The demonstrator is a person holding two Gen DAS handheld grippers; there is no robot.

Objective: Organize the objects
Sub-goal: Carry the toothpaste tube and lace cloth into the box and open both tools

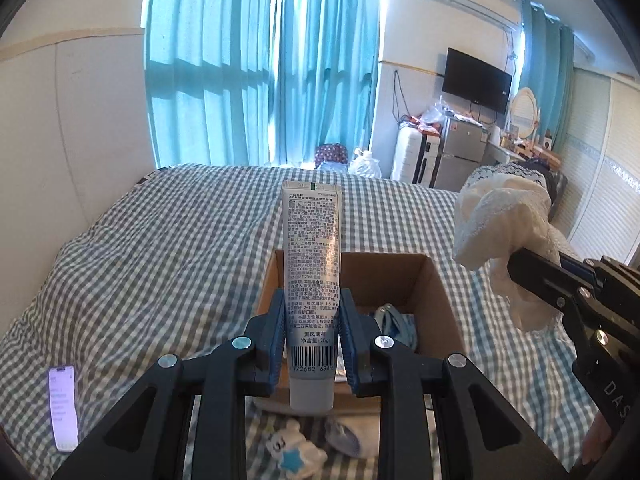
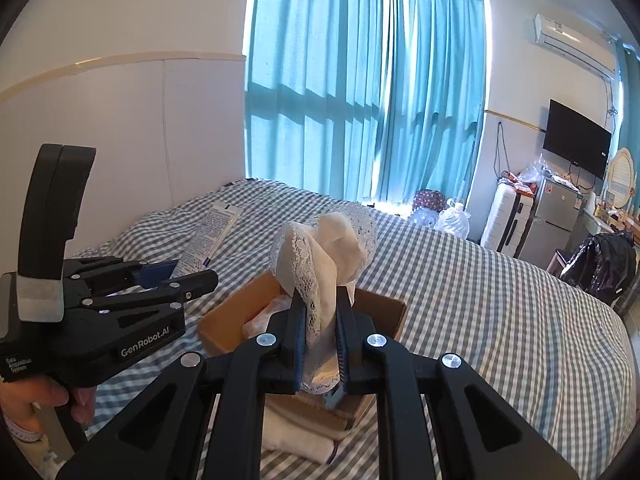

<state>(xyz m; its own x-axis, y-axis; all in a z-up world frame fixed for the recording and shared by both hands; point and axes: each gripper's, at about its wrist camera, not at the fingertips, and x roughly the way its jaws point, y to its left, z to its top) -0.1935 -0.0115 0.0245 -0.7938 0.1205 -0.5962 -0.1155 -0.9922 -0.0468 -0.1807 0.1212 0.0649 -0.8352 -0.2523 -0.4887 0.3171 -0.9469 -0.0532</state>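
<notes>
Lace cloth [image 2: 320, 264] above cardboard box [image 2: 236, 312]

Black claw [image 1: 312, 336] arms, blue pads, silver screws, "GenRobot.AI" lettering.

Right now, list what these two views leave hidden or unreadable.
- Cardboard box floor: left wrist view, blocked by the tube and left gripper.
- Box interior: right wrist view, hidden behind the lace cloth in the right gripper.
- Phone text: too small.
</notes>
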